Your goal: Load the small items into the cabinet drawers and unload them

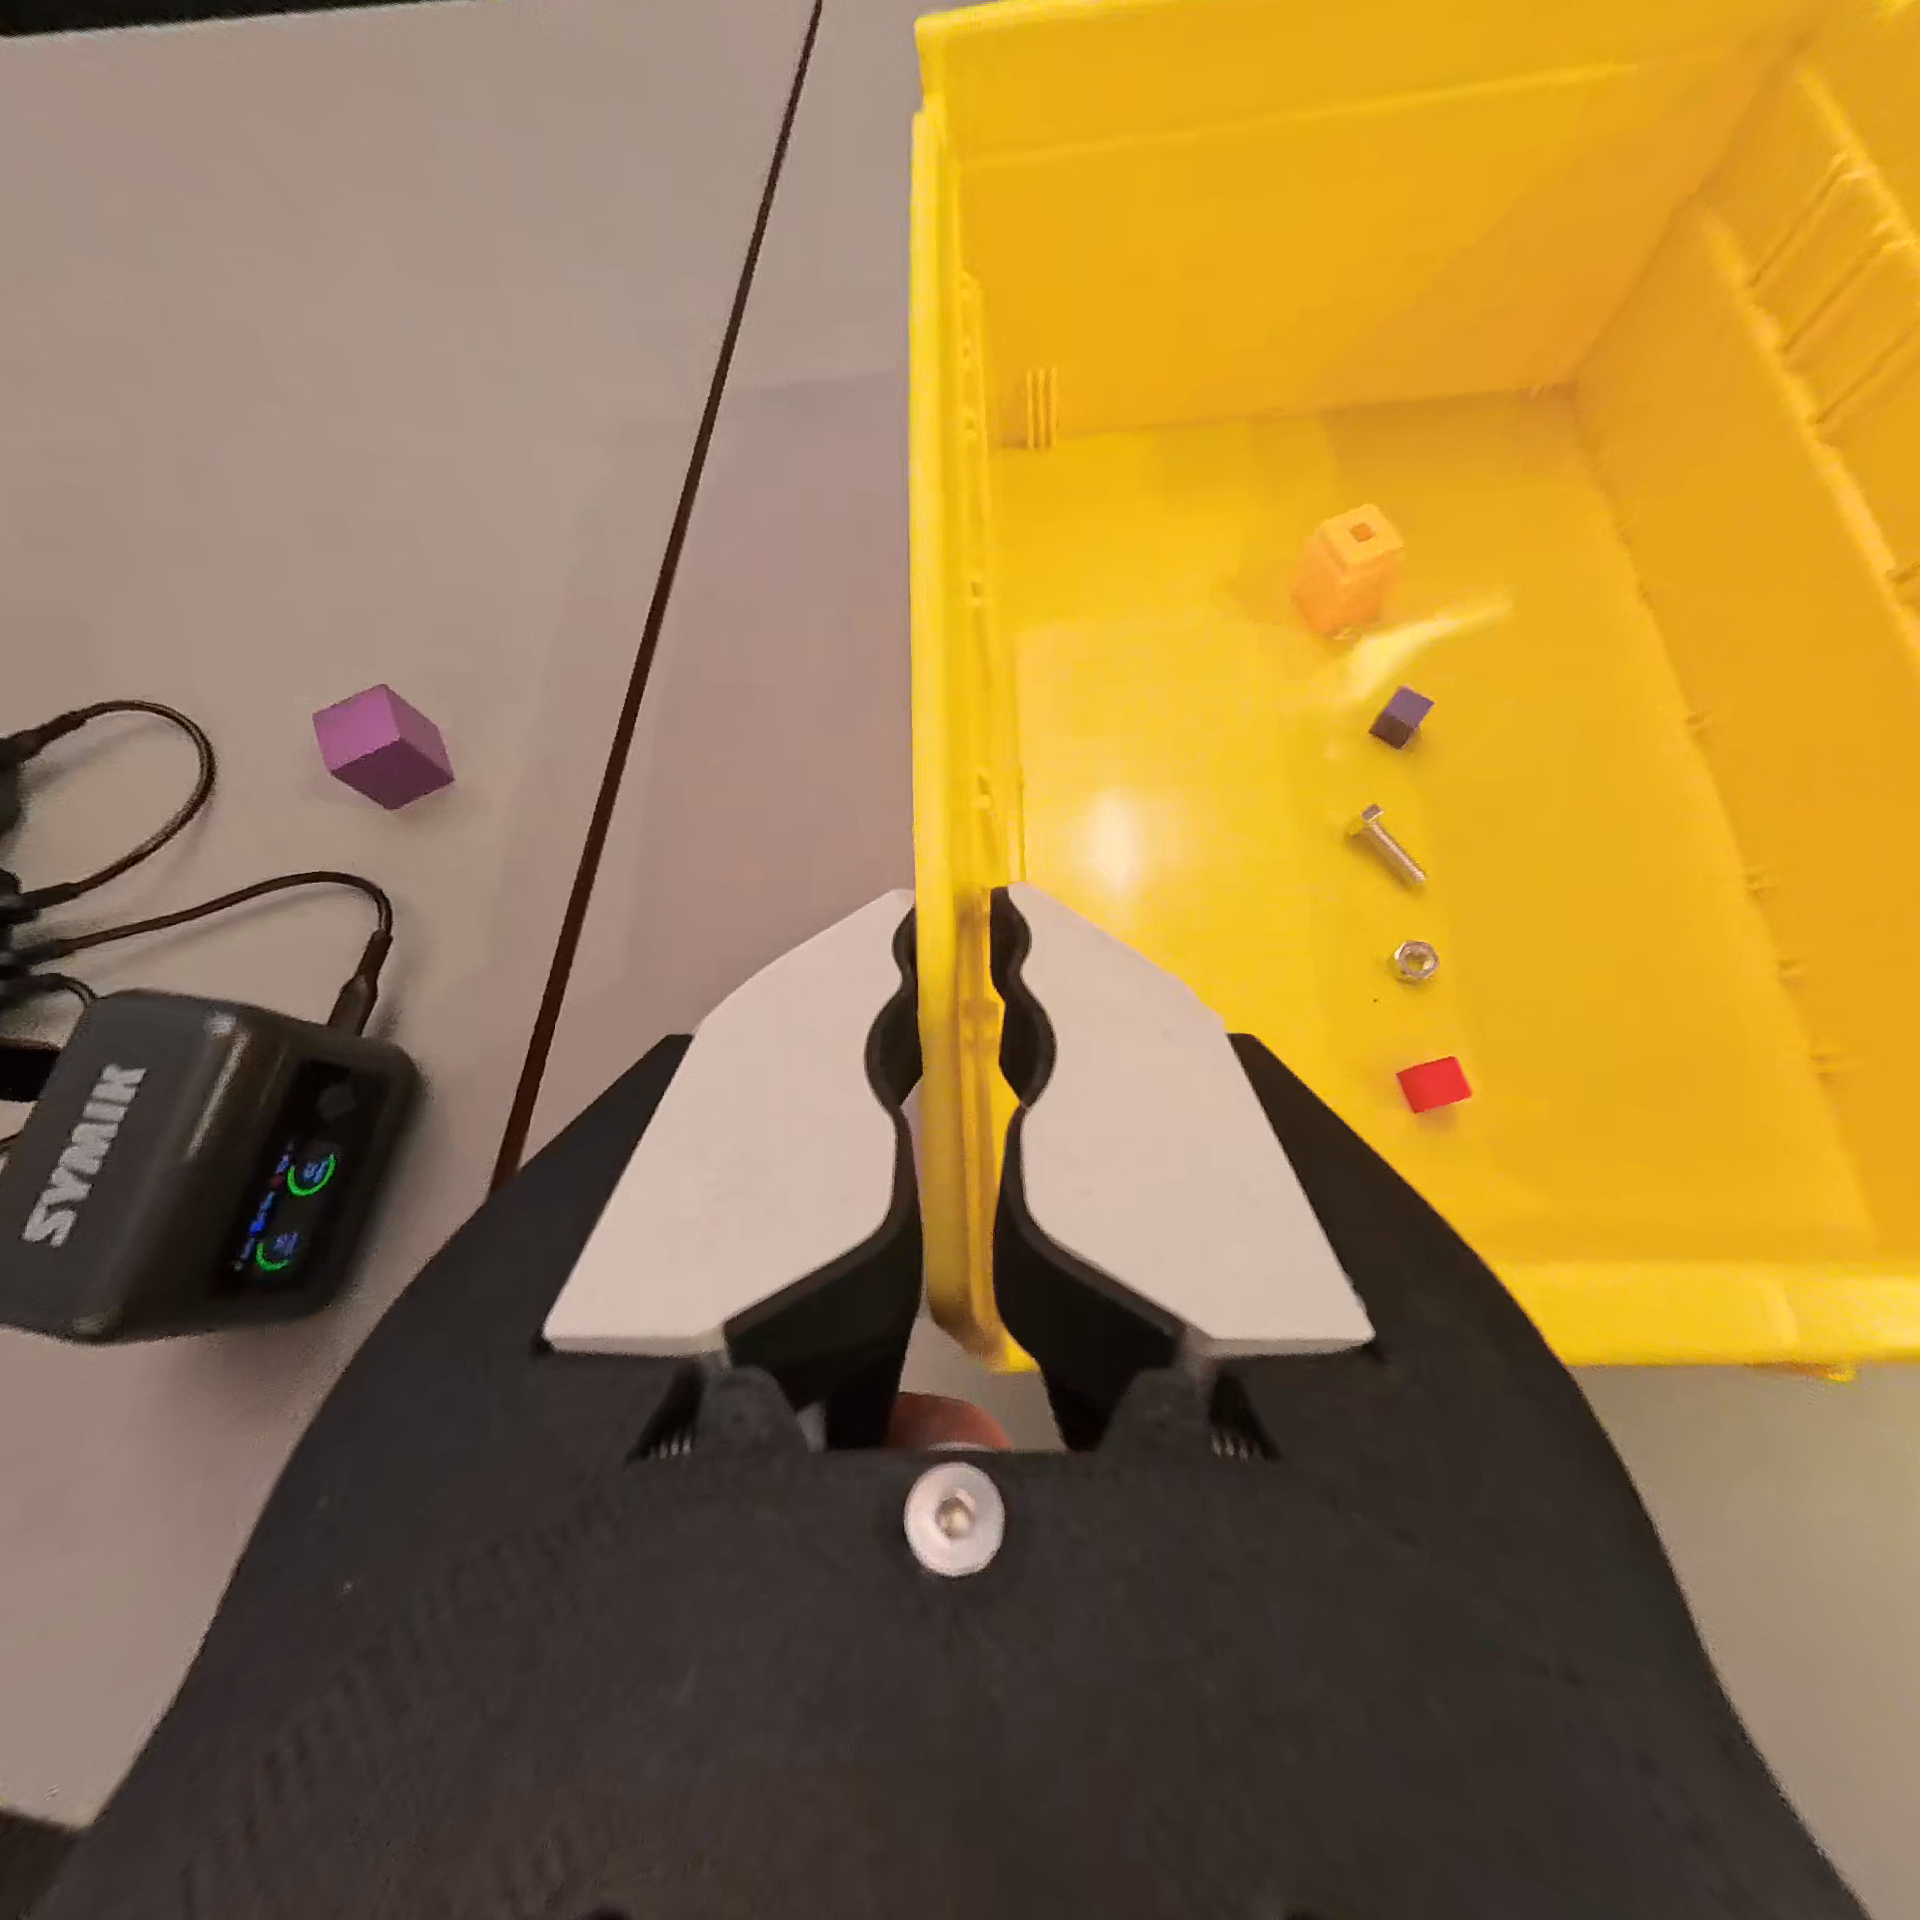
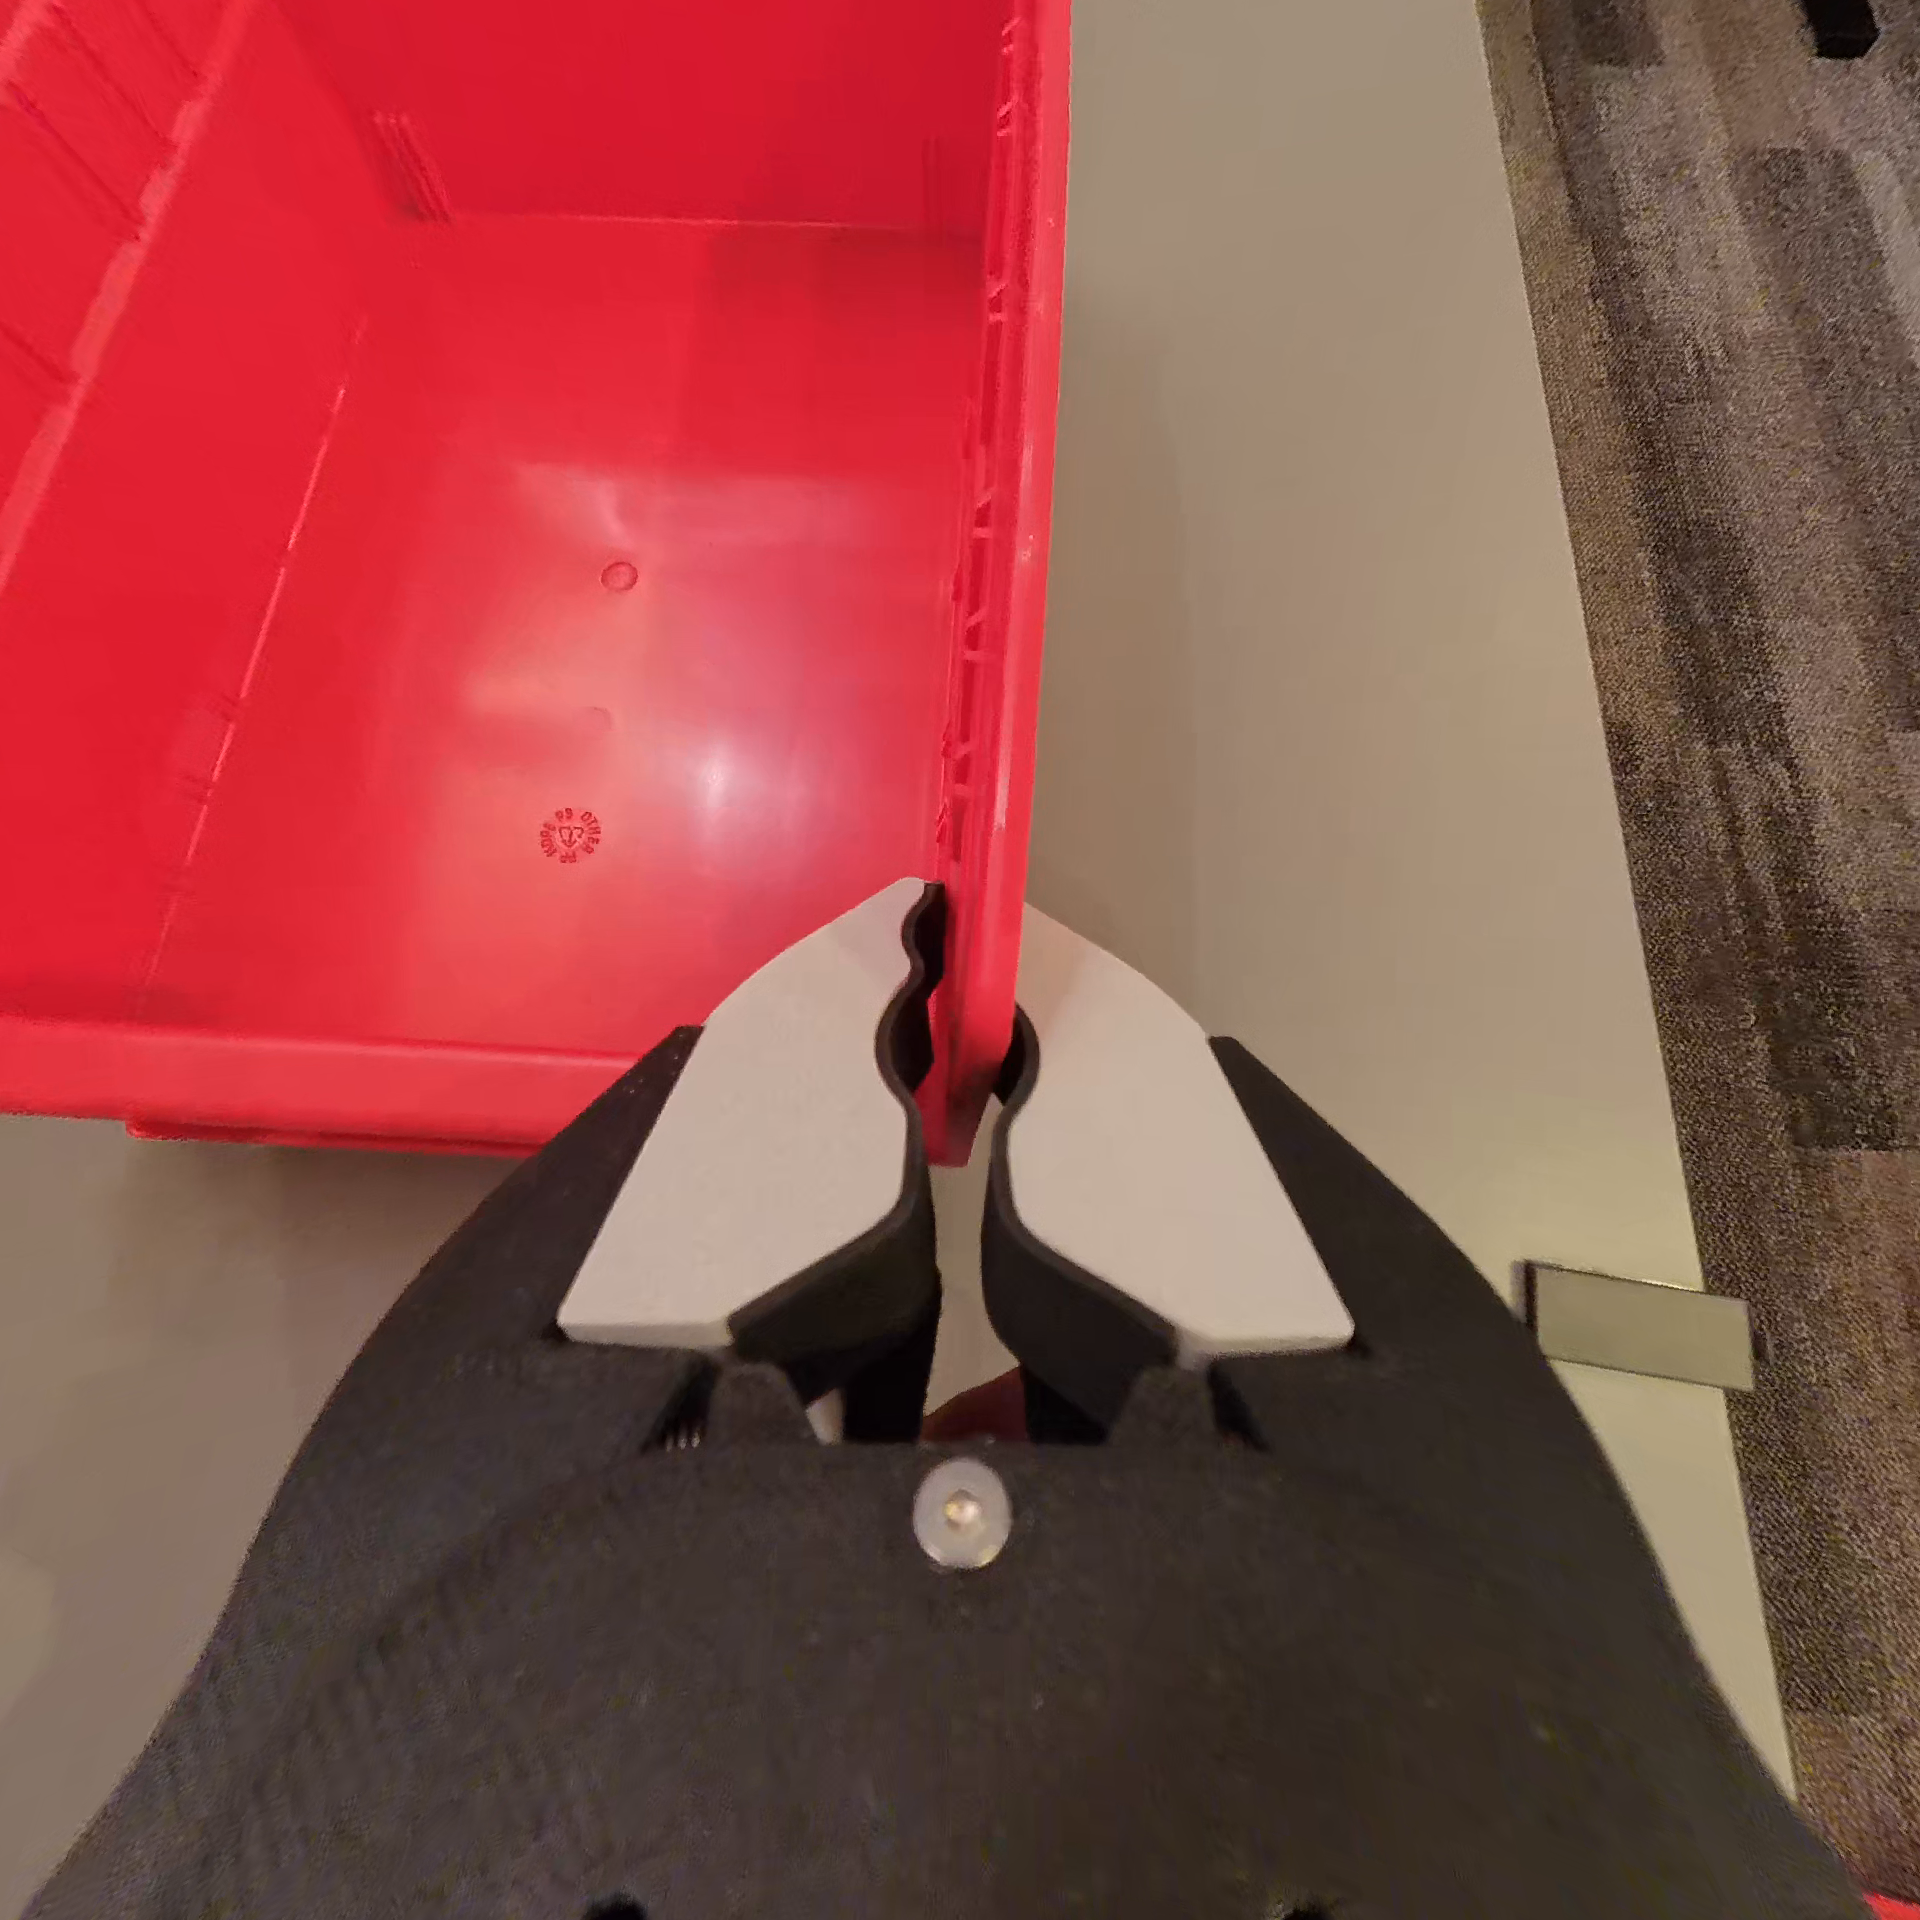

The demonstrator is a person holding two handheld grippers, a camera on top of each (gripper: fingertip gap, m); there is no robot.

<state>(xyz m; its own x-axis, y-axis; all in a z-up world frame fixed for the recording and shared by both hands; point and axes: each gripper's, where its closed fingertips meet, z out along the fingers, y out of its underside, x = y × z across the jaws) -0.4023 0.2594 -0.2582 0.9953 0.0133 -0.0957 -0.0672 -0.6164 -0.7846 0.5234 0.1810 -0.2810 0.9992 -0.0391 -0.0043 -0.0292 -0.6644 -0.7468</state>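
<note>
My left gripper (image 1: 954, 914) clamped on the yellow drawer (image 1: 1247, 260) wall, inside toward 2 o'clock an orange block (image 1: 1345, 566), dark cube (image 1: 1401, 717), bolt (image 1: 1387, 845), nut (image 1: 1414, 961), red cube (image 1: 1434, 1084), my right gripper (image 2: 971, 914) pinching the bare red drawer (image 2: 416, 468) wall, purple cube (image 1: 382, 745) at 10 o'clock on the grey table (image 1: 312, 364), carpet (image 2: 1745, 520) at 3 o'clock.

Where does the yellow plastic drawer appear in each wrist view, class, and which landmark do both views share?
Left wrist view: the yellow plastic drawer fills the right half, its left wall clamped by the left gripper.
Right wrist view: not in it; a red plastic drawer shows instead.
Shared landmark: the pale grey tabletop.
</note>
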